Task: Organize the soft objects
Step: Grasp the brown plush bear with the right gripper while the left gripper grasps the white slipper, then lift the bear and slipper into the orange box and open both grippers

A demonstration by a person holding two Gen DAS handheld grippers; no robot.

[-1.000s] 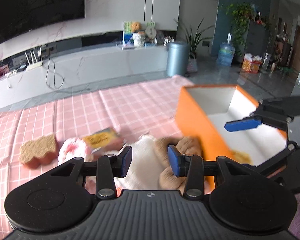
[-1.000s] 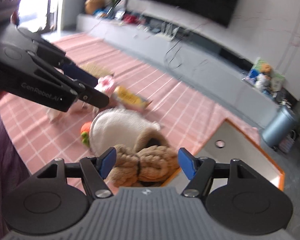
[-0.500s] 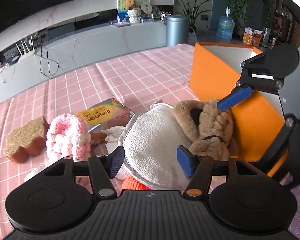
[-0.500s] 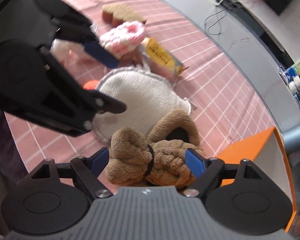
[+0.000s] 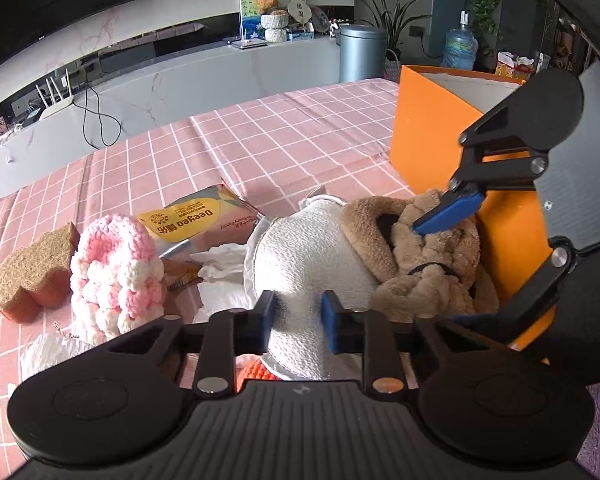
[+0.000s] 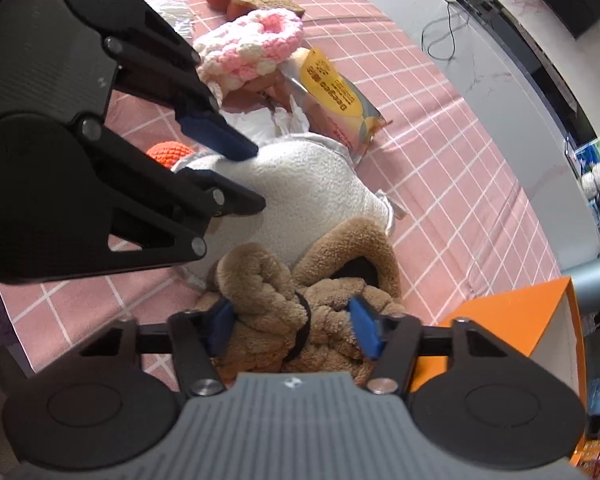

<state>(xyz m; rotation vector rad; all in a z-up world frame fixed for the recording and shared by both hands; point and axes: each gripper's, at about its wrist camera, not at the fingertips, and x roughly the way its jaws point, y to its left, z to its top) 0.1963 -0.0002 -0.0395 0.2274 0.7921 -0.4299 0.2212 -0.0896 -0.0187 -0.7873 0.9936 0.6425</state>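
Note:
A white fleece slipper (image 5: 304,264) lies on the pink checked cloth, and my left gripper (image 5: 296,322) is shut on its near end; it also shows in the right wrist view (image 6: 316,192). A brown plush slipper (image 6: 296,304) lies beside it, against the orange box (image 5: 432,136). My right gripper (image 6: 294,324) is closed on the brown slipper's knotted top, pads pressing both sides. In the left wrist view the brown slipper (image 5: 420,276) sits right of the white one, with a blue right fingertip (image 5: 448,214) on it.
A pink-white crocheted piece (image 5: 116,276), a brown sponge (image 5: 32,272), a yellow snack packet (image 5: 196,220), crumpled tissue (image 5: 220,260) and an orange knitted ball (image 6: 168,152) lie on the cloth. The orange box (image 6: 520,316) stands at the right.
Both grippers have closed: the left on the white slipper, the right on the brown slipper. Both came lower and closer to the slippers.

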